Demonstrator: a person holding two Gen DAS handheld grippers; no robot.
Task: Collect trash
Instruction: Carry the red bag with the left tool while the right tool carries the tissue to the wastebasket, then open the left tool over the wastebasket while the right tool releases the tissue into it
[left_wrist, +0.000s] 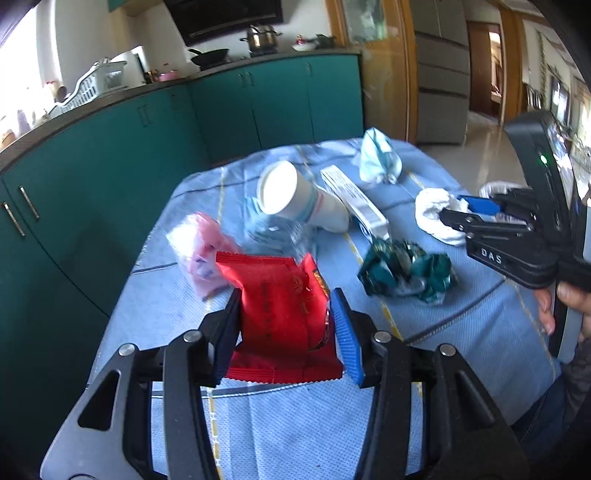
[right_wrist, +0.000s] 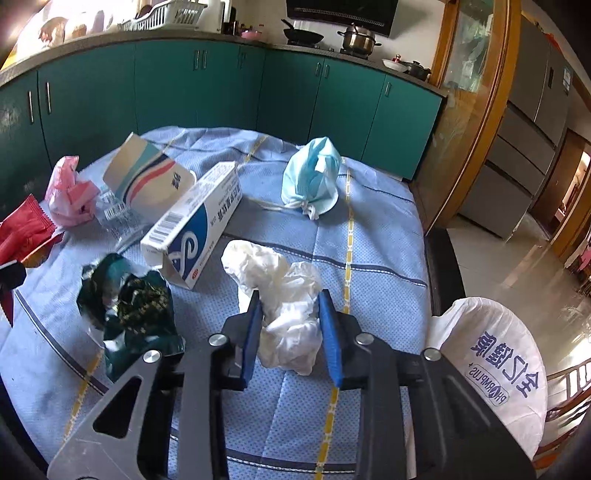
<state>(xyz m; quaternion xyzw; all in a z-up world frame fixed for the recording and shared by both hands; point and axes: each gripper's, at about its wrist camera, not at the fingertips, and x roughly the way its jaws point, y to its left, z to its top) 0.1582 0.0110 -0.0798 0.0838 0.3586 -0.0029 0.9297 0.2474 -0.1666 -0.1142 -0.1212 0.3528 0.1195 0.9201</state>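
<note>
The left gripper has its 2 fingers closed on a red snack wrapper, pads pressing it from both sides, and the wrapper hangs in the grip above the near left part of the bench, which is covered by a blue checked cloth. The right gripper has its fingers closed partway around a crumpled white tissue; both pads touch the wad, which seems to rest on the cloth near the right edge of the bench. Between the 2 grippers lies a crumpled dark green foil wrapper, just beside a white and blue medicine box that lies on its side toward the middle. Behind the box a paper cup lies tipped over, touching a crushed clear plastic bottle. A pink plastic bag sits near the left edge, and a bunched light blue face mask sits toward the far right corner, well apart from the rest. Off the right edge of the bench stands a bin lined with a white printed bag. A person's hand holds the right gripper's handle.
</note>
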